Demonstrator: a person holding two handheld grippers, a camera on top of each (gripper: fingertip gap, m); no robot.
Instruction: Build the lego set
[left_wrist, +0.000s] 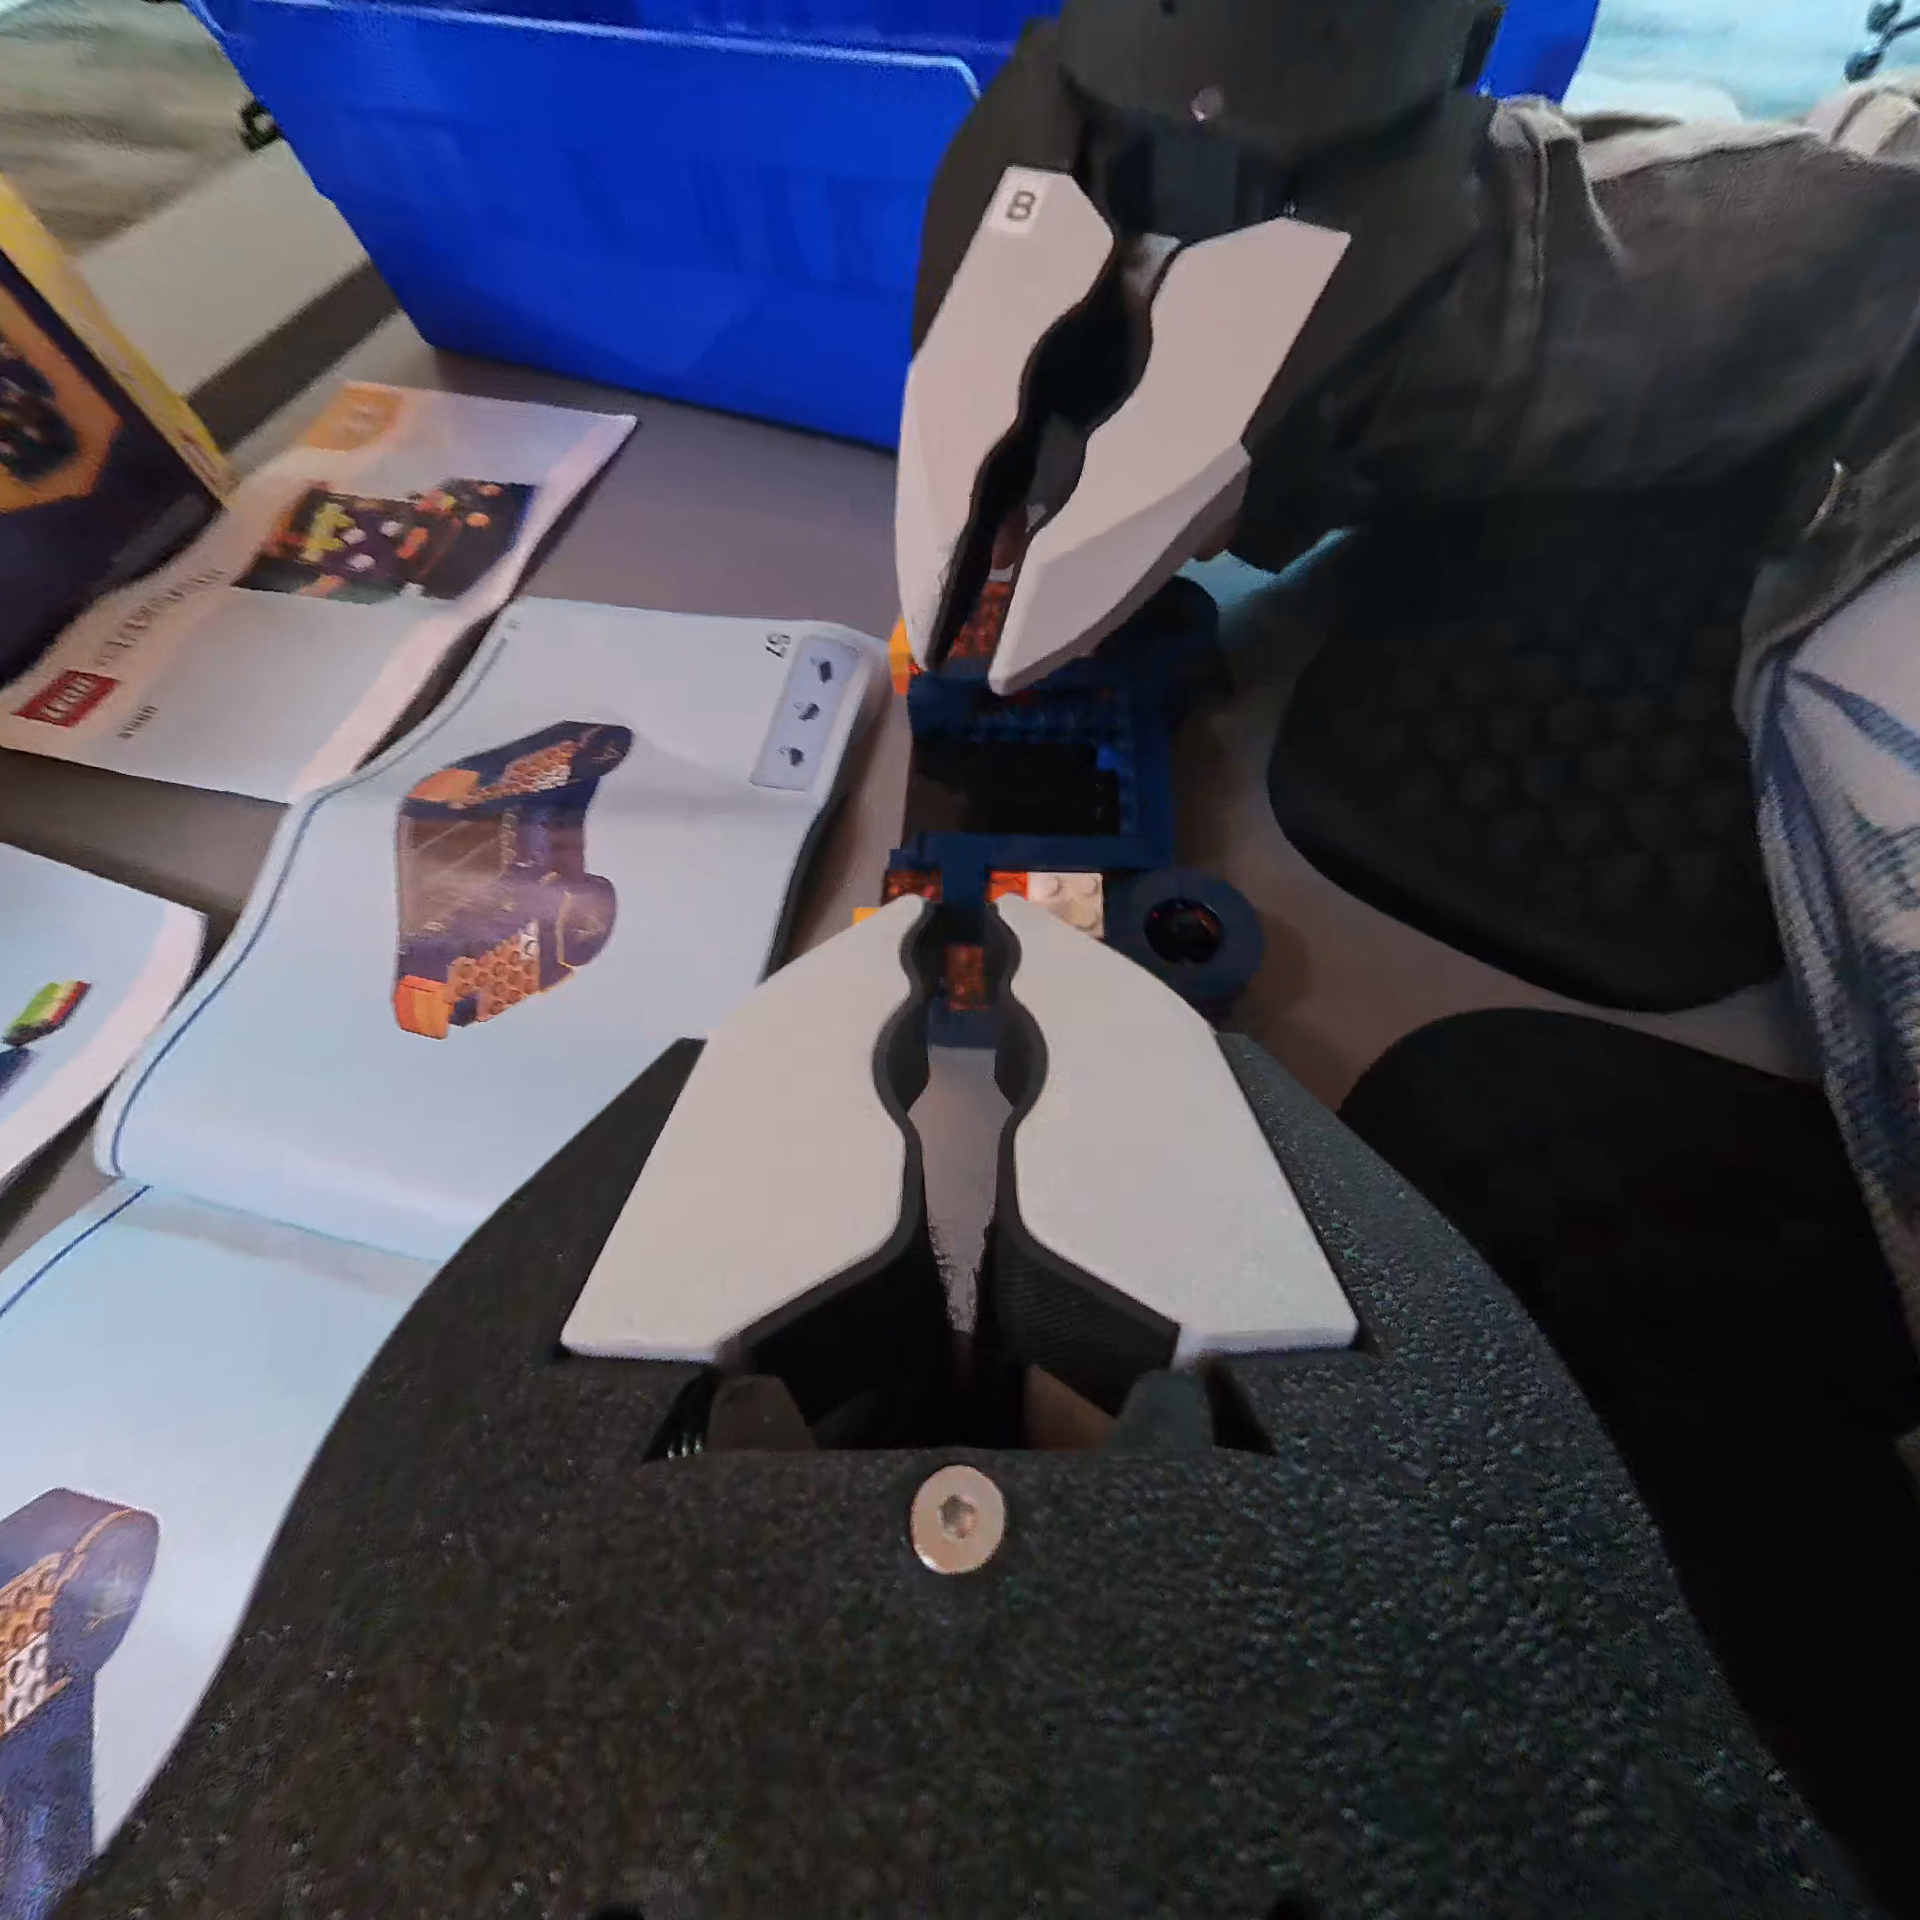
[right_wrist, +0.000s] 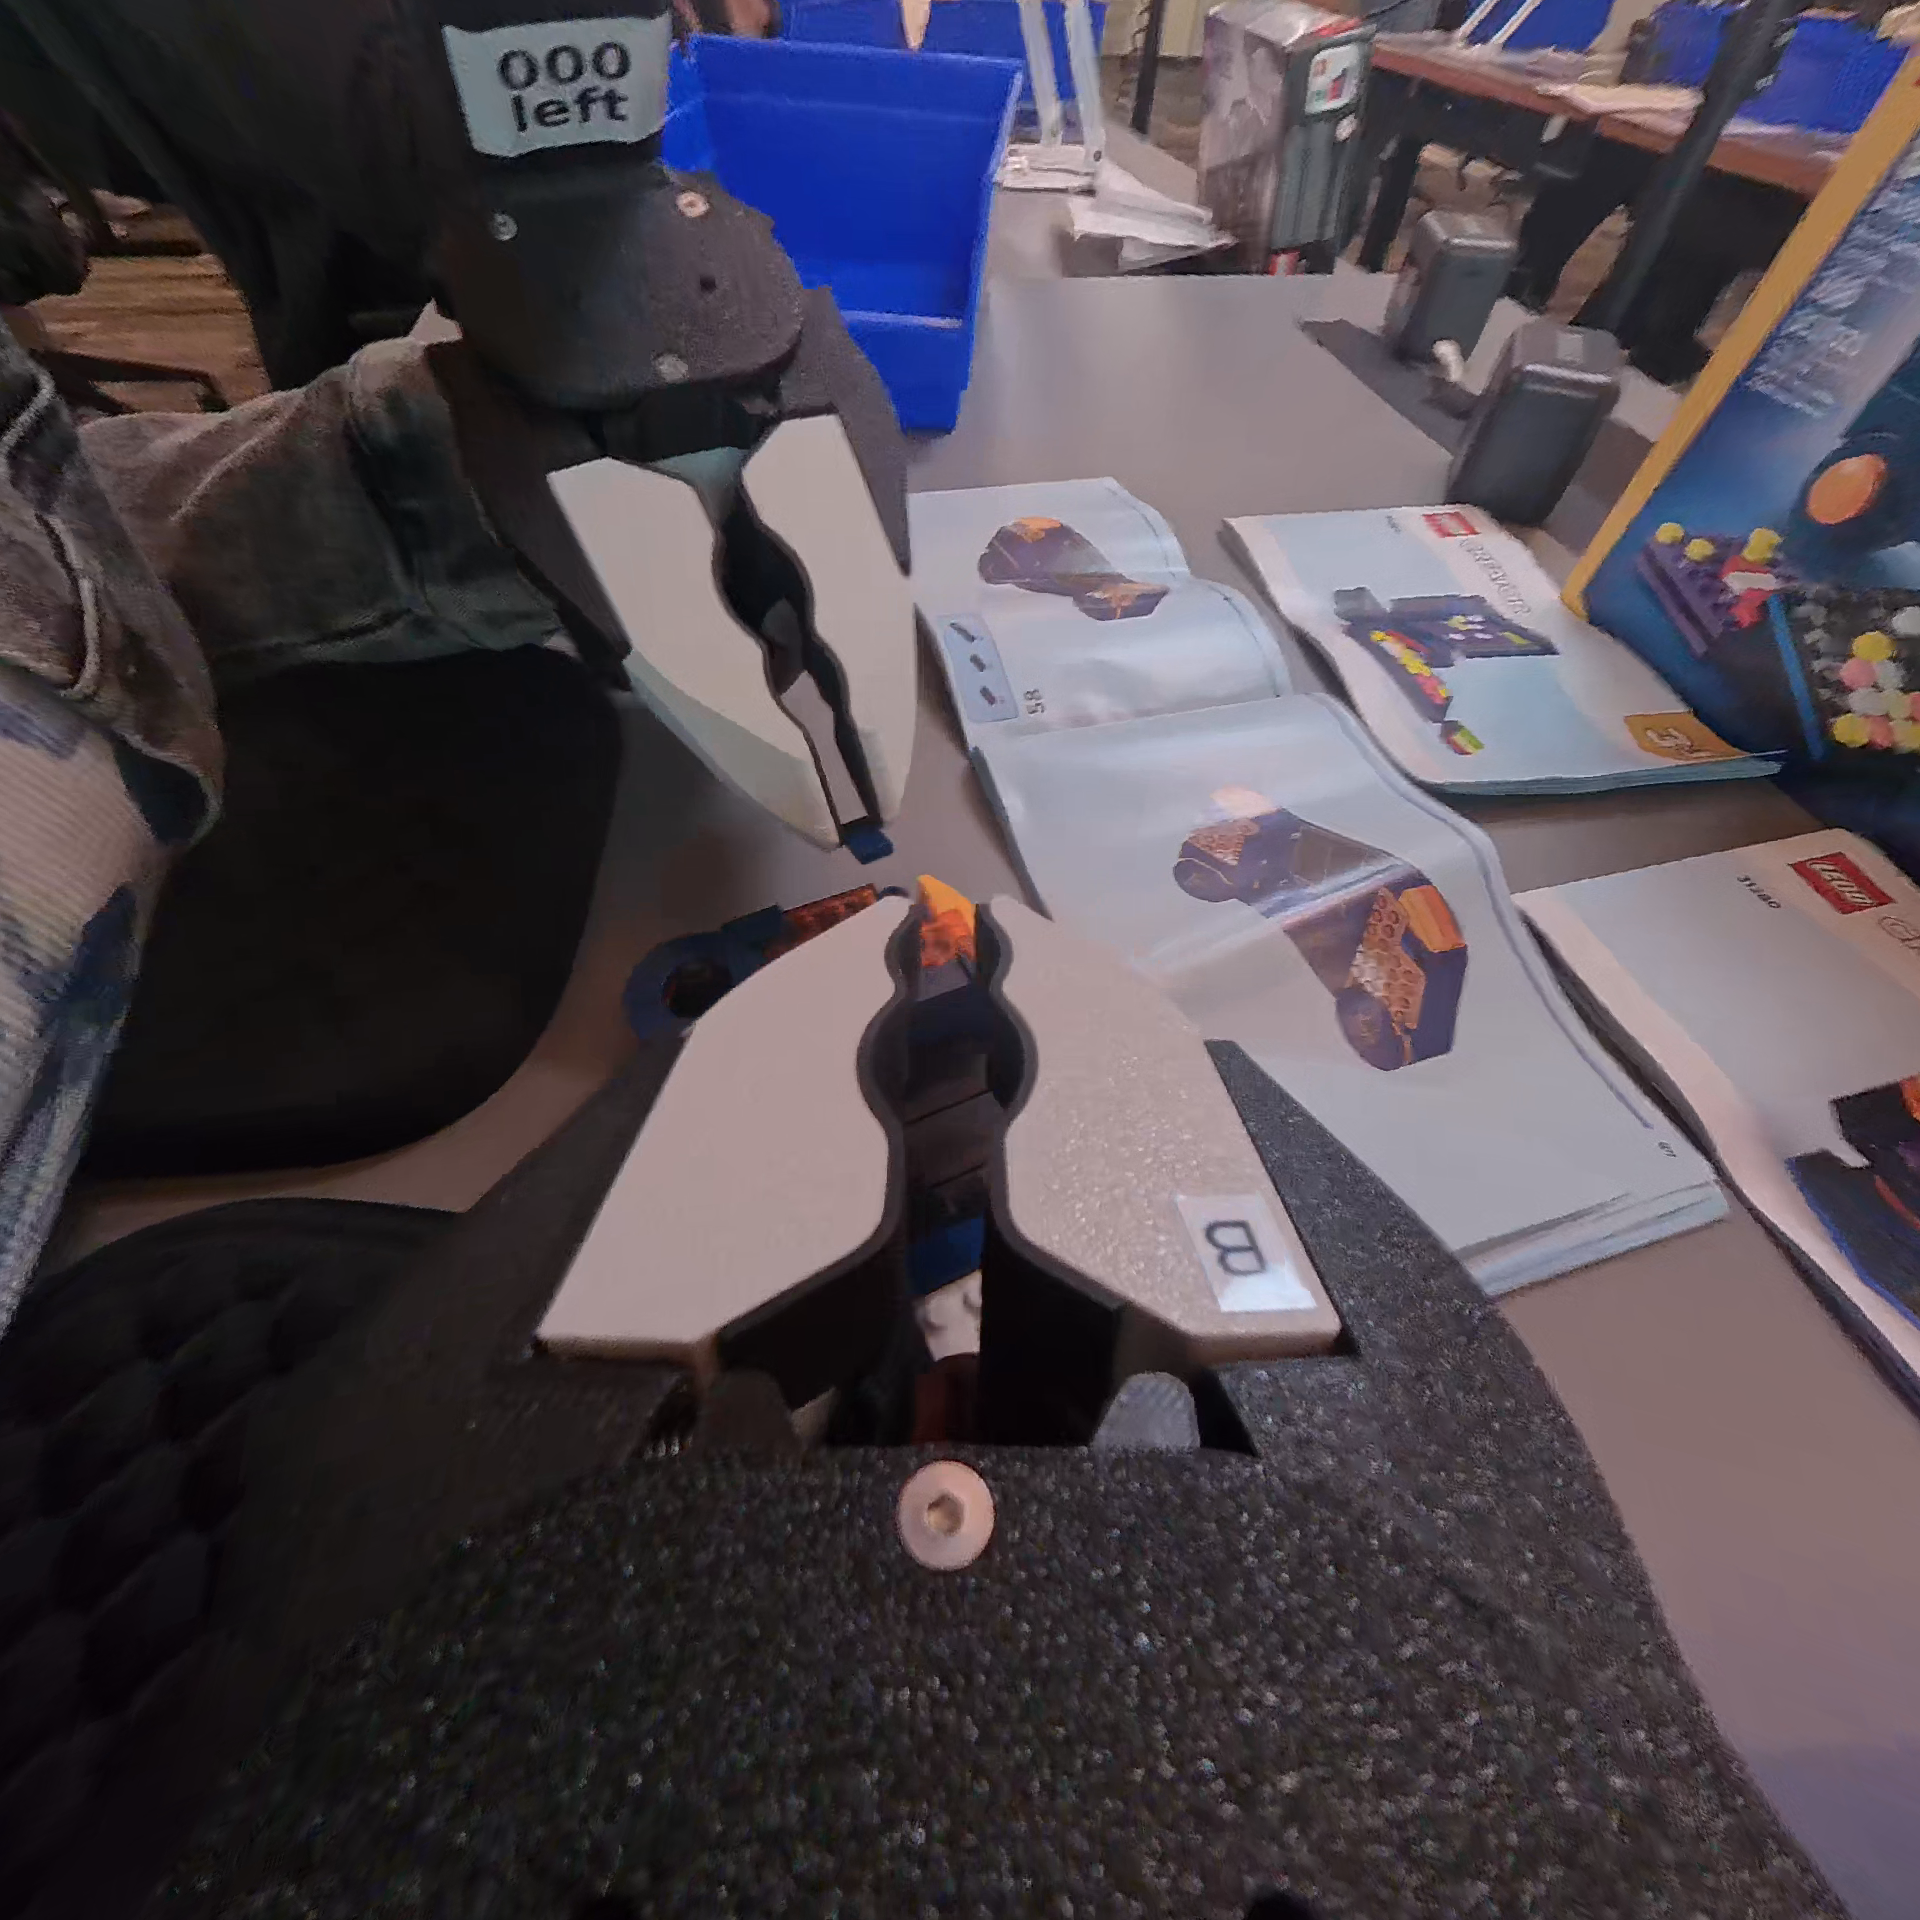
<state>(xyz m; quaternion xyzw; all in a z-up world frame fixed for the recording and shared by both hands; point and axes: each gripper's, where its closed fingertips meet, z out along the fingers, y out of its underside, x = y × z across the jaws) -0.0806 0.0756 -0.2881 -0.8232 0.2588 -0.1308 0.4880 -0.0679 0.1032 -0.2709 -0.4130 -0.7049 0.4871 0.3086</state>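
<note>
A dark blue, black and orange lego model (left_wrist: 1039, 727) is held just above the grey table (left_wrist: 707, 520) between both grippers. In the left wrist view my left gripper (left_wrist: 961, 914) is shut on the model's near end, over an orange and blue part. My right gripper (left_wrist: 961, 665) comes in from the far side, shut on the other end. In the right wrist view my right gripper (right_wrist: 951, 909) is shut on the model (right_wrist: 943, 925), whose orange tip sticks out between the fingers. The left gripper (right_wrist: 857, 826) pinches a blue bit opposite. A round blue wheel part (left_wrist: 1184, 930) shows on the model's side.
An open instruction booklet (left_wrist: 499, 914) lies left of the model; it also shows in the right wrist view (right_wrist: 1299, 935). More booklets (right_wrist: 1455, 644) and the set's box (right_wrist: 1787, 520) lie beyond. A blue bin (left_wrist: 644, 208) stands behind. A black padded seat (left_wrist: 1507, 779) and a person's sleeve (left_wrist: 1610, 312) are on the right.
</note>
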